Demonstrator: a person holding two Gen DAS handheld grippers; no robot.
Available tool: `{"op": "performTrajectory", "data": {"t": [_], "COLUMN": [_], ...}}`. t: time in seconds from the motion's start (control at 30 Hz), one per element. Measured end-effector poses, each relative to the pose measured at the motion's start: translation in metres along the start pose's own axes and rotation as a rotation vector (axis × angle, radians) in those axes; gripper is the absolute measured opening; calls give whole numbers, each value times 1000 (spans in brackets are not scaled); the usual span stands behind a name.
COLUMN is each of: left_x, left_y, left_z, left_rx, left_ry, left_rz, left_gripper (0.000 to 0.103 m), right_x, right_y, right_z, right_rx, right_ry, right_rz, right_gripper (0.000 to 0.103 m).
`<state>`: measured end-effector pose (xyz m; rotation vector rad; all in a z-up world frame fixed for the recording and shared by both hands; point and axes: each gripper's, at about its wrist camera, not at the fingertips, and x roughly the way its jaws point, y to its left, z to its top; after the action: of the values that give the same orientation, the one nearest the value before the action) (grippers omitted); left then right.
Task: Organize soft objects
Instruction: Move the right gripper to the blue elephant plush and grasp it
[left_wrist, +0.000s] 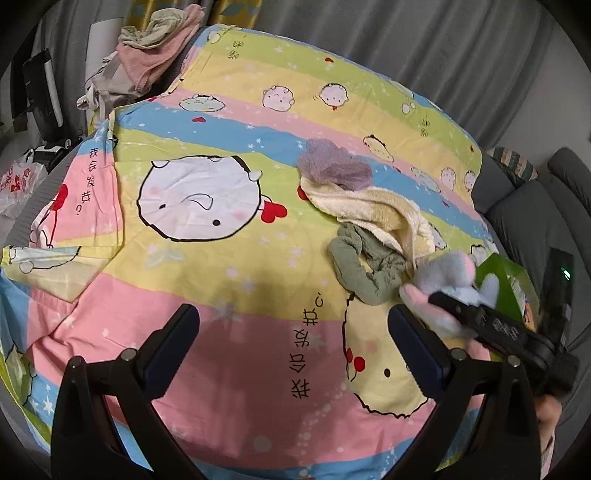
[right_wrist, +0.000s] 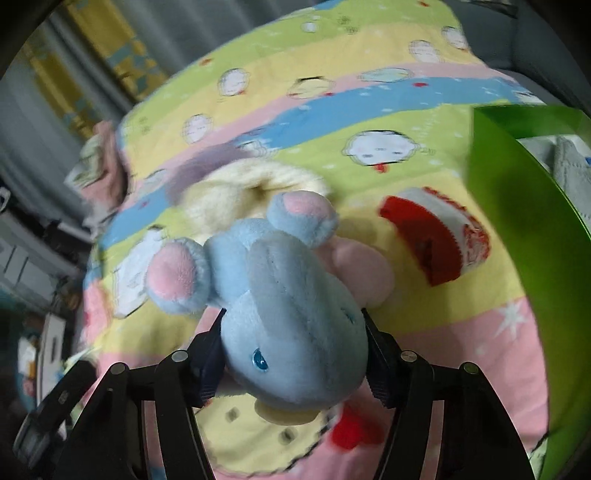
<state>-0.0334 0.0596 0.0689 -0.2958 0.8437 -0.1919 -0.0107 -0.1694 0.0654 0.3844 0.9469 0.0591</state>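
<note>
Left wrist view: sits just behind the left hand-held gripper, looks forward and down across the bed's quilt from some height; takes in most of the bed, curtains beyond, the right hand-held gripper entering at right edge.

Right wrist view: sits behind the right hand-held gripper, very near the plush mouse, tilted, low over the quilt, partly blurred.

Shared: quilt, cream towel, plush mouse, green box, pink cloth pile.
</note>
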Motion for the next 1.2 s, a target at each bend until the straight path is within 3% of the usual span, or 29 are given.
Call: {"op": "performTrajectory", "data": {"t": [0.17, 0.4, 0.5, 0.6, 0.77, 0.97, 1.2], "left_x": [-7, -9, -8, -8, -7, 7, 26], "left_y": [9, 15, 14, 13, 5, -17, -35], "left_z": [4, 5, 4, 4, 1, -10, -23], "left_rx": [-36, -63, -53, -47, -25, 19, 34], "left_ry": [-22, -21, -9, 0, 17, 103, 184], "left_rz": [-1, 4, 0, -12, -38, -153, -217], "left_gripper": [102, 102, 102, 102, 102, 102, 99], "right_x": [-9, 21, 10, -12, -33, -18, 7], "right_y": [45, 54, 50, 39, 21, 4, 6], "right_z": [-18, -30, -27, -19, -8, -5, -11], "right_rx": [-170, -207, -183, -136, -53, 42, 52], "right_ry": [36, 161, 158, 95, 46, 95, 154], "right_rz": [39, -18, 33, 79, 166, 211, 243], "right_gripper": [66, 73, 81, 89, 90, 90, 90]}}
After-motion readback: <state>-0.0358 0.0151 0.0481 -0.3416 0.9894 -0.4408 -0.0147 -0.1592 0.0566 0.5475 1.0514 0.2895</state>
